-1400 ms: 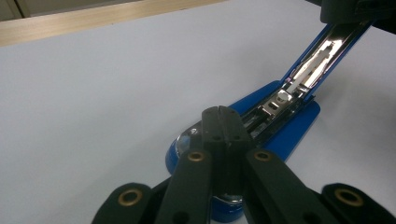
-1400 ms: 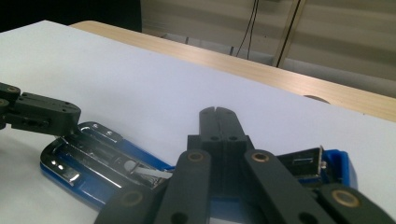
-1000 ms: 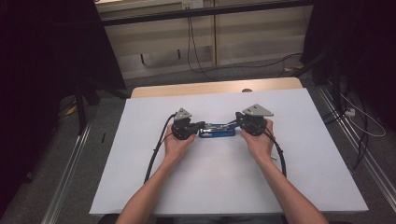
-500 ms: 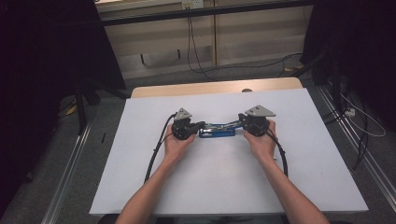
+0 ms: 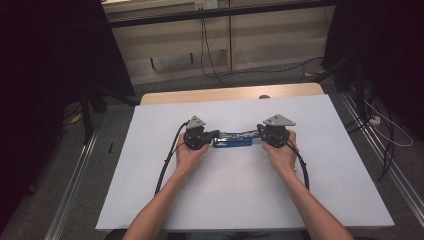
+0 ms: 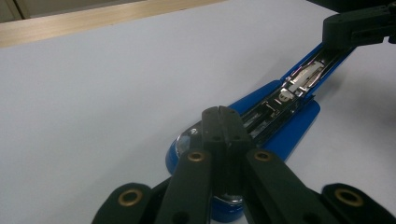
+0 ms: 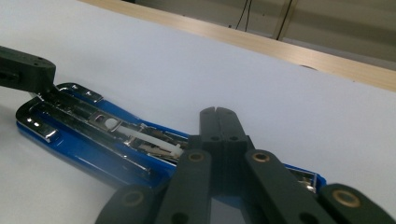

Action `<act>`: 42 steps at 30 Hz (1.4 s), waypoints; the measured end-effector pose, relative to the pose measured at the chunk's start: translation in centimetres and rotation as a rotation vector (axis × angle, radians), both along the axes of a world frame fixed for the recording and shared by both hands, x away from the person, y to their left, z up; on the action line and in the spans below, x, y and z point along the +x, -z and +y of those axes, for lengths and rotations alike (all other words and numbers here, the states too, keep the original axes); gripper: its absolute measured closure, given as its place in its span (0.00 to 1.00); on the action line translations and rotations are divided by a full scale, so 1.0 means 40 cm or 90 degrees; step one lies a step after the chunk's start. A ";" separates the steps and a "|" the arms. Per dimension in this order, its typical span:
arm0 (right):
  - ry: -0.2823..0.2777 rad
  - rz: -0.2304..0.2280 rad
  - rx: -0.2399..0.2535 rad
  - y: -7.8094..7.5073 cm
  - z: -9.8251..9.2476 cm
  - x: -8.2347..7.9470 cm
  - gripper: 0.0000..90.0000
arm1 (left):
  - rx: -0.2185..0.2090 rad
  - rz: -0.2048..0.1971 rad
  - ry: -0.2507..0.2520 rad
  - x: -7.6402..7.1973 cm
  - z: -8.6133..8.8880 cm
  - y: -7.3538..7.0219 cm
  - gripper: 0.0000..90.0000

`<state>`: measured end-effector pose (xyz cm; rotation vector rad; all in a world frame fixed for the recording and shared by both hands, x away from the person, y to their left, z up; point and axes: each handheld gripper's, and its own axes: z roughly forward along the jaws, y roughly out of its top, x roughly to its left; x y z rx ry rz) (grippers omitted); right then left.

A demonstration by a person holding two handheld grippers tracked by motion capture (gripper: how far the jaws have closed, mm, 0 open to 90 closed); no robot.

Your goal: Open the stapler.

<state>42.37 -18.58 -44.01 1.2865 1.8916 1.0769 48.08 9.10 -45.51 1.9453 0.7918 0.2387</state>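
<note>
The left gripper (image 6: 218,111) has its two black jaws pressed flat together, nothing between them, and their tips rest over the rounded end of the one blue stapler (image 6: 280,116). The right gripper (image 7: 218,112) is clenched the same way, jaws meeting along a thin seam, lying across the stapler's (image 7: 88,135) other end.

In the high view the stapler (image 5: 232,141) lies flat near the middle of the white table sheet (image 5: 240,200), stretched between the left gripper (image 5: 216,134) and the right gripper (image 5: 258,133), each held in one hand, with a black cable trailing back from each along the forearm.

The gripper views add what the high view is too far off to give: the stapler is opened up, its blue shell holding a bright metal channel (image 7: 70,116) with a white plastic pusher (image 7: 154,140) lying inside it. Whether staples sit in the channel cannot be told. The left gripper view shows the same channel (image 6: 299,79) running away toward the other gripper's black tip at the far end.

Beyond the sheet, a strip of the wooden table edge (image 5: 230,94) shows.
</note>
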 end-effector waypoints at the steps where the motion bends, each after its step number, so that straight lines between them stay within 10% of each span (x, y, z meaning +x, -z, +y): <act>1: -0.002 0.003 0.001 0.002 0.001 0.001 1.00 | 0.001 0.001 0.001 0.000 0.000 0.000 1.00; 32: -0.007 0.007 0.027 0.003 -0.011 0.006 1.00 | -0.033 0.016 -0.006 0.001 0.001 -0.013 0.98; 42: -0.018 -0.004 0.052 -0.001 -0.012 0.006 0.99 | -0.017 -0.024 0.005 -0.027 -0.023 -0.031 0.84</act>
